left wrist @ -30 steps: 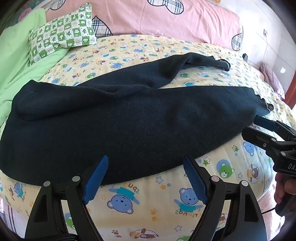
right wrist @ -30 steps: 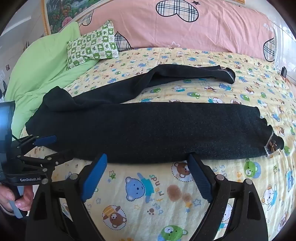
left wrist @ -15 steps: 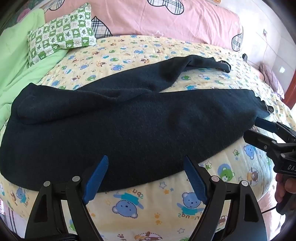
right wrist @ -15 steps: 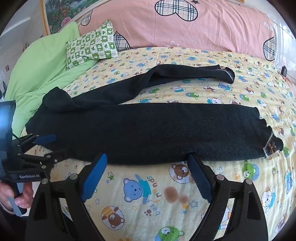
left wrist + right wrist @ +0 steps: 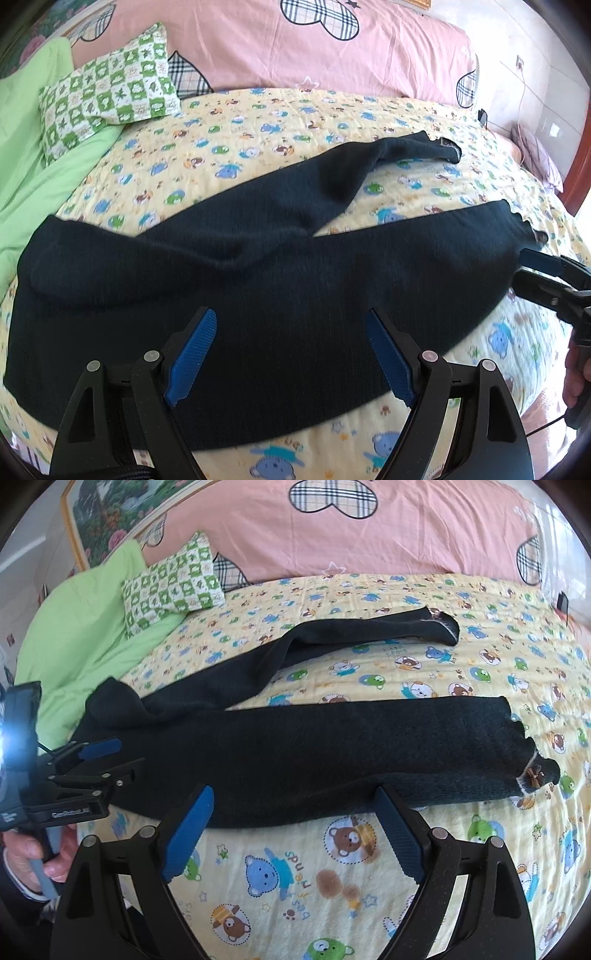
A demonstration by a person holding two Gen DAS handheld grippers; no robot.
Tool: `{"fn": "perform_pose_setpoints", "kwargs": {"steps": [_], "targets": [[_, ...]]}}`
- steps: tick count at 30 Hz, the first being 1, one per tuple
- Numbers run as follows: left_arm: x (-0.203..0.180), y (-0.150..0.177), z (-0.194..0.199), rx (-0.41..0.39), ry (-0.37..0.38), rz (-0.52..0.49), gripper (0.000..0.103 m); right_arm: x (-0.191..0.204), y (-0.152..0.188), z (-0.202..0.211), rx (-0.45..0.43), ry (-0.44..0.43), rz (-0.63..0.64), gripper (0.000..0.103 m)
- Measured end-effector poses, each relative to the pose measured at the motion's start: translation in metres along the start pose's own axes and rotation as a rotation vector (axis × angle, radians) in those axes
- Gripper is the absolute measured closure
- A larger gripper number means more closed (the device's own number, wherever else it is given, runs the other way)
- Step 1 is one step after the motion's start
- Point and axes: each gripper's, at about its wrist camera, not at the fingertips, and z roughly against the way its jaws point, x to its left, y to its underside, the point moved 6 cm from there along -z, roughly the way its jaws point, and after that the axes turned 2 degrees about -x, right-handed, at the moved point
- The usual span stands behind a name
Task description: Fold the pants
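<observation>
Dark knit pants [image 5: 280, 288] lie spread on the bed, waist to the left, legs running right. The near leg [image 5: 332, 749] lies straight; the far leg [image 5: 351, 635] angles away toward the pillows. My left gripper [image 5: 291, 354] is open and empty, its fingers over the near edge of the pants by the waist. It also shows in the right wrist view [image 5: 107, 760]. My right gripper [image 5: 295, 834] is open and empty, just short of the near leg's front edge. It also shows in the left wrist view [image 5: 543, 273] beside the near cuff [image 5: 532, 775].
The bed has a yellow bear-print sheet [image 5: 332, 878]. A green checked pillow [image 5: 173, 583] and a green blanket [image 5: 88, 624] lie at the back left. A long pink pillow [image 5: 351, 535] lines the headboard. The bed's edge drops off at the right [image 5: 546, 398].
My left gripper has moved forward over the pants' near edge, which now lies between its fingers. The right gripper has edged closer to the near leg. The pants have not moved.
</observation>
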Motion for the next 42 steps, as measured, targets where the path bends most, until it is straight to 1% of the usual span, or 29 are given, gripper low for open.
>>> {"fn": "perform_pose_setpoints", "kwargs": {"steps": [4, 5, 6, 9, 10, 12, 13, 16, 21, 23, 27, 31, 33, 34, 36, 37, 38, 39, 40, 41, 42], "targets": [[-0.004, -0.013, -0.011, 0.008, 0.006, -0.021, 0.019, -0.008, -0.009, 0.010, -0.020, -0.022, -0.048, 0.014], [-0.005, -0.017, -0.014, 0.009, 0.008, -0.026, 0.019, -0.013, -0.014, 0.015, -0.065, -0.025, -0.052, 0.014], [-0.007, -0.021, -0.017, 0.010, 0.009, -0.032, 0.019, -0.017, -0.017, 0.018, -0.084, -0.032, -0.067, 0.014], [-0.016, -0.034, -0.029, 0.017, 0.018, -0.056, 0.019, -0.032, -0.030, 0.017, -0.100, -0.003, -0.083, 0.014], [-0.019, -0.040, -0.034, 0.022, 0.015, -0.067, 0.019, -0.037, -0.035, 0.013, -0.082, 0.018, -0.093, 0.014], [-0.026, -0.049, -0.043, 0.032, 0.031, -0.083, 0.019, -0.052, -0.047, 0.006, -0.078, 0.044, -0.131, 0.014], [-0.032, -0.055, -0.048, 0.037, 0.040, -0.095, 0.019, -0.057, -0.051, 0.004, -0.079, 0.048, -0.143, 0.014], [-0.045, -0.071, -0.063, 0.039, 0.038, -0.137, 0.019, -0.077, -0.067, -0.010, -0.066, 0.058, -0.205, 0.014], [-0.062, -0.092, -0.086, 0.056, 0.025, -0.193, 0.019, -0.116, -0.095, -0.032, -0.078, 0.092, -0.345, 0.014], [-0.068, -0.101, -0.096, 0.063, 0.029, -0.211, 0.019, -0.130, -0.105, -0.039, -0.083, 0.089, -0.400, 0.014], [-0.073, -0.116, -0.118, 0.067, -0.006, -0.239, 0.019, -0.149, -0.122, -0.059, -0.082, 0.109, -0.477, 0.014], [-0.075, -0.125, -0.136, 0.083, -0.030, -0.262, 0.019, -0.160, -0.131, -0.081, -0.058, 0.073, -0.551, 0.015], [-0.075, -0.128, -0.144, 0.092, -0.044, -0.279, 0.019, -0.169, -0.134, -0.096, -0.047, 0.050, -0.617, 0.018], [-0.074, -0.129, -0.149, 0.096, -0.054, -0.287, 0.019, -0.171, -0.134, -0.098, -0.051, 0.047, -0.629, 0.023], [-0.071, -0.131, -0.157, 0.105, -0.072, -0.296, 0.021, -0.179, -0.136, -0.106, -0.052, 0.057, -0.656, 0.038], [-0.068, -0.132, -0.160, 0.113, -0.075, -0.302, 0.027, -0.180, -0.137, -0.108, -0.056, 0.061, -0.660, 0.055], [-0.066, -0.131, -0.162, 0.120, -0.072, -0.308, 0.055, -0.182, -0.139, -0.110, -0.056, 0.067, -0.657, 0.075], [-0.064, -0.131, -0.163, 0.135, -0.066, -0.309, 0.071, -0.183, -0.140, -0.111, -0.058, 0.075, -0.653, 0.084], [-0.061, -0.131, -0.160, 0.139, -0.039, -0.298, 0.072, -0.184, -0.141, -0.109, -0.064, 0.079, -0.650, 0.089], [-0.059, -0.132, -0.155, 0.129, -0.020, -0.292, 0.079, -0.182, -0.142, -0.104, -0.083, 0.078, -0.639, 0.091], [-0.057, -0.132, -0.149, 0.123, -0.013, -0.292, 0.084, -0.179, -0.143, -0.098, -0.099, 0.077, -0.616, 0.092]]}}
